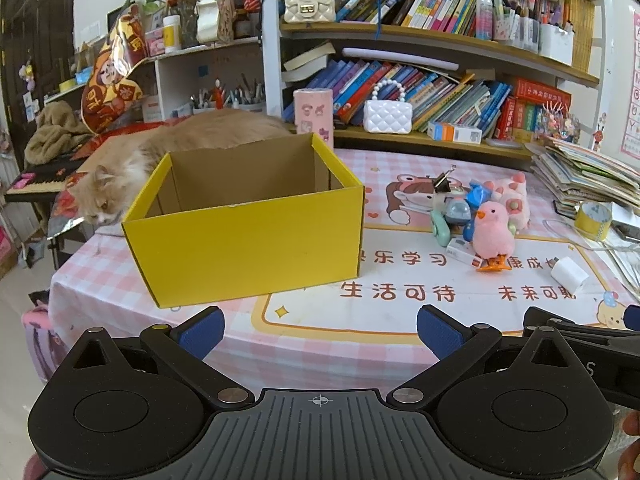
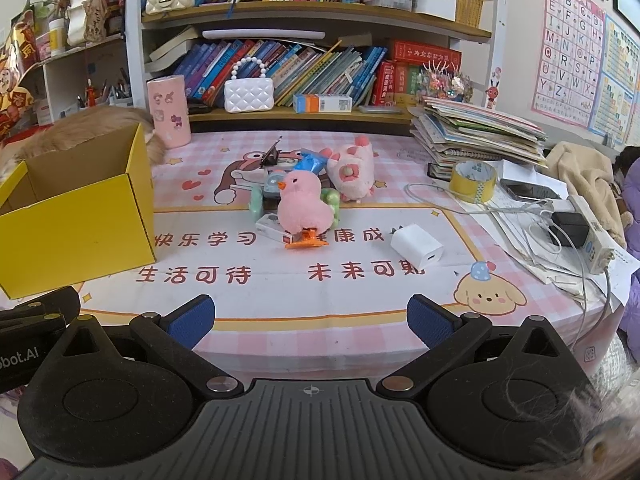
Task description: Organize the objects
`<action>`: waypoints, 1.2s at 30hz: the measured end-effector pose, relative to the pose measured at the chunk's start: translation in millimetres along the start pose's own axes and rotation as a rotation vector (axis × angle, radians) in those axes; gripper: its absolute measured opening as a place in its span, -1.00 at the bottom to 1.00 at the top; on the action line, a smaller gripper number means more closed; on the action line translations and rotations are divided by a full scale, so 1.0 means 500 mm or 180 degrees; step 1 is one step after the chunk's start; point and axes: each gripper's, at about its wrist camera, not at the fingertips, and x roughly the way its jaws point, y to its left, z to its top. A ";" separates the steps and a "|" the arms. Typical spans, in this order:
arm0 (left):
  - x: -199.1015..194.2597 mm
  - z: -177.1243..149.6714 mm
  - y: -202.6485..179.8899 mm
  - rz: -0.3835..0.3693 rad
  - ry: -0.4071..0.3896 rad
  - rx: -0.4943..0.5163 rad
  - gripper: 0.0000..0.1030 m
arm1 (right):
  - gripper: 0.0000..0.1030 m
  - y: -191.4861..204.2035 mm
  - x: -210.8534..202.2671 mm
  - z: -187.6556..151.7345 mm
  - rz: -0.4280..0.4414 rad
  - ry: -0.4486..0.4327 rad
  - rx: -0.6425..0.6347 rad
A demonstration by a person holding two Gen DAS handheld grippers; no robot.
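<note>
Near strip of tabletop (image 2: 312, 304) is bare, free approach. Yellow box (image 1: 244, 232) blocks left side, top open; toy pile (image 2: 308, 192) mid, cables (image 2: 552, 216) crowd right edge.

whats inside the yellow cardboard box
Only bare brown inner walls show inside the open yellow cardboard box, and nothing sticks up above its rim. Its front wall hides the floor, so low items cannot be ruled out.
</note>
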 end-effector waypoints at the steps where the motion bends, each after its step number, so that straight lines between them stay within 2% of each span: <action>1: 0.000 0.000 0.001 0.0005 0.0001 -0.0002 1.00 | 1.00 0.001 0.000 0.000 0.0003 -0.0001 -0.0002; 17: 0.004 0.002 -0.003 -0.0022 0.0024 0.0015 1.00 | 1.00 -0.008 0.000 -0.001 -0.0028 0.0025 0.0032; 36: 0.045 0.023 -0.070 -0.0152 0.0100 0.0139 1.00 | 1.00 -0.063 0.038 0.017 -0.0165 0.0140 0.0100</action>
